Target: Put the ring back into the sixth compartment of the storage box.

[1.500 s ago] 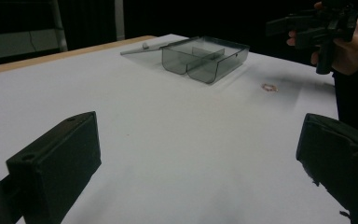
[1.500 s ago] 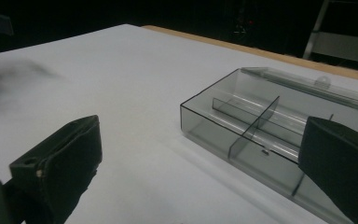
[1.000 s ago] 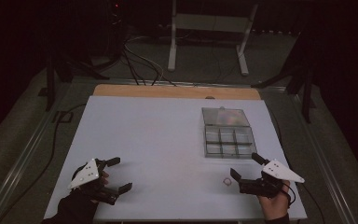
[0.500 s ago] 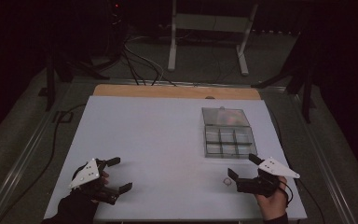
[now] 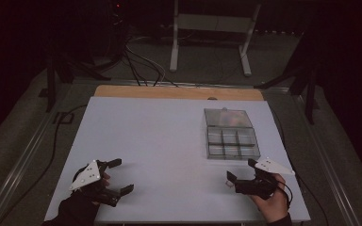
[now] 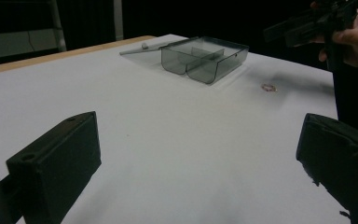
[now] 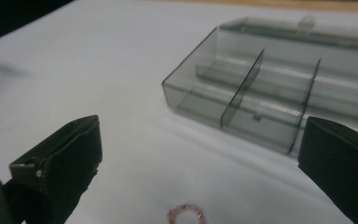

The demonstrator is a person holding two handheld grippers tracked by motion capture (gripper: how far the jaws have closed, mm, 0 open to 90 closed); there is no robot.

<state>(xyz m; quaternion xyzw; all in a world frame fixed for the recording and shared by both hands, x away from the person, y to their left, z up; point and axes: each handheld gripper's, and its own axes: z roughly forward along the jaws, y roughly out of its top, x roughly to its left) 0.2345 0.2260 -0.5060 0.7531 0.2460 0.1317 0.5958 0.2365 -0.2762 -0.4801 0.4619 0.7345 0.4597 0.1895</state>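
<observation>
High view. A clear box (image 5: 231,140) with its lid folded back on the far side lies on the right half of the white table (image 5: 169,141); its compartments look empty, though the lid area is too blurred to read. The left gripper (image 5: 115,176) sits at the near left, jaws wide apart, holding nothing. The right gripper (image 5: 240,174) sits at the near right, just near of the box, jaws apart and empty.

Left gripper view. The box (image 6: 205,58) lies far across the table, its compartments empty. A small ring (image 6: 269,87) rests on the table near of the box, below the right gripper (image 6: 303,28) held in a hand (image 6: 354,39).

Right gripper view. The box (image 7: 261,102) shows bare dividers. The ring (image 7: 185,214) lies on the table between the parted jaws, untouched, just short of the box.
</observation>
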